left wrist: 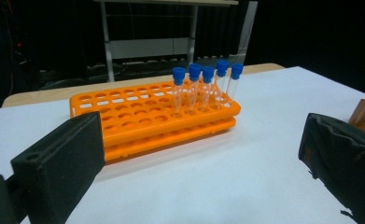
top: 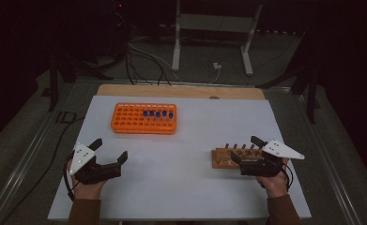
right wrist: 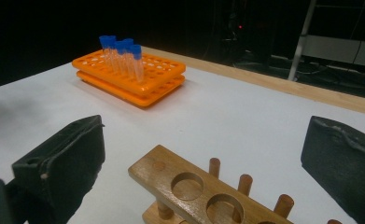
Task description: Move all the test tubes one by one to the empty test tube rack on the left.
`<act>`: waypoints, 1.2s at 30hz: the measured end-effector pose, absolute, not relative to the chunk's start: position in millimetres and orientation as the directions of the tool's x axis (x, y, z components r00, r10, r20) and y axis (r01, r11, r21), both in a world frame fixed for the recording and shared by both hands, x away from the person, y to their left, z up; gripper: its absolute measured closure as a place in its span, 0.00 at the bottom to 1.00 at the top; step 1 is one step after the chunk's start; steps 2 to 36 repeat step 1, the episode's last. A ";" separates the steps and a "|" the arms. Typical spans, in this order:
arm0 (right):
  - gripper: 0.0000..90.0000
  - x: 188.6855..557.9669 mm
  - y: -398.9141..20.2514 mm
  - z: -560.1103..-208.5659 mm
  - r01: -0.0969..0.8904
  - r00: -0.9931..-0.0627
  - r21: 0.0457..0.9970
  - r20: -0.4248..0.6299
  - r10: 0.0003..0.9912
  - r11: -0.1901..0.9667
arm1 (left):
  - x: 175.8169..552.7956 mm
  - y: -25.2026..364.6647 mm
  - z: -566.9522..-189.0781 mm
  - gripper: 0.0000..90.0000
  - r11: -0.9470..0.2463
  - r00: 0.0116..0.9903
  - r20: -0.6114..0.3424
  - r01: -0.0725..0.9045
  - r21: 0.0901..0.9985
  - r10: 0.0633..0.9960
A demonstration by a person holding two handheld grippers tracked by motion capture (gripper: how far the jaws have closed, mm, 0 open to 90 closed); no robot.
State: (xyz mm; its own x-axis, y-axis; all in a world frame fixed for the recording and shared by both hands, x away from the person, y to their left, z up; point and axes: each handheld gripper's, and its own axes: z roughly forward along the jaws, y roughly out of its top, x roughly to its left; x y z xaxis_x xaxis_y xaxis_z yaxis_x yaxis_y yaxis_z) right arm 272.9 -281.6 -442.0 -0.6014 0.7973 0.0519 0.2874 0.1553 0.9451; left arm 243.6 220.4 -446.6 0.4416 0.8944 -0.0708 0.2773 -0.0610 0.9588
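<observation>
An orange tube rack (top: 125,125) lies on the white table top at the back left, and several clear tubes with blue caps (top: 157,113) stand upright in its right part. At the front right lies a wooden rack (top: 223,158) with round holes and pegs. My left gripper (top: 110,149) is at the front left, open and empty, and it points at the orange rack (left wrist: 124,121) and the tubes (left wrist: 207,84). My right gripper (top: 243,148) is open. Its jaws stand wide on either side of the wooden rack's (right wrist: 171,175) near end without touching it.
The white sheet (top: 195,140) covers a wooden table whose far edge (top: 181,90) shows behind it. Beyond that edge are the legs of a white stand (top: 176,47) and cables on the dark floor. The sheet's right edge lies close to my right hand.
</observation>
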 end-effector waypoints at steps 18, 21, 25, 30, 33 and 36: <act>0.00 273.1 -281.2 -442.3 0.288 -0.602 0.945 0.052 0.797 0.156 | 243.8 220.3 -446.9 0.01 -0.059 0.440 -0.073 0.278 0.959 0.895; 0.00 273.1 -281.2 -442.3 0.288 -0.602 0.945 0.052 0.797 0.156 | 243.8 220.3 -446.9 0.01 -0.059 0.440 -0.073 0.278 0.959 0.895; 0.00 273.1 -281.2 -442.3 0.288 -0.602 0.945 0.052 0.797 0.156 | 243.8 220.3 -446.9 0.01 -0.059 0.440 -0.073 0.278 0.959 0.895; 0.00 273.1 -281.2 -442.3 0.288 -0.602 0.945 0.052 0.797 0.156 | 243.8 220.3 -446.9 0.01 -0.059 0.440 -0.073 0.278 0.959 0.895; 0.00 273.1 -281.2 -442.3 0.288 -0.602 0.945 0.052 0.797 0.156 | 243.8 220.3 -446.9 0.01 -0.059 0.440 -0.073 0.278 0.959 0.895; 0.00 273.1 -281.2 -442.3 0.288 -0.602 0.945 0.052 0.797 0.156 | 243.8 220.3 -446.9 0.01 -0.059 0.440 -0.073 0.278 0.959 0.895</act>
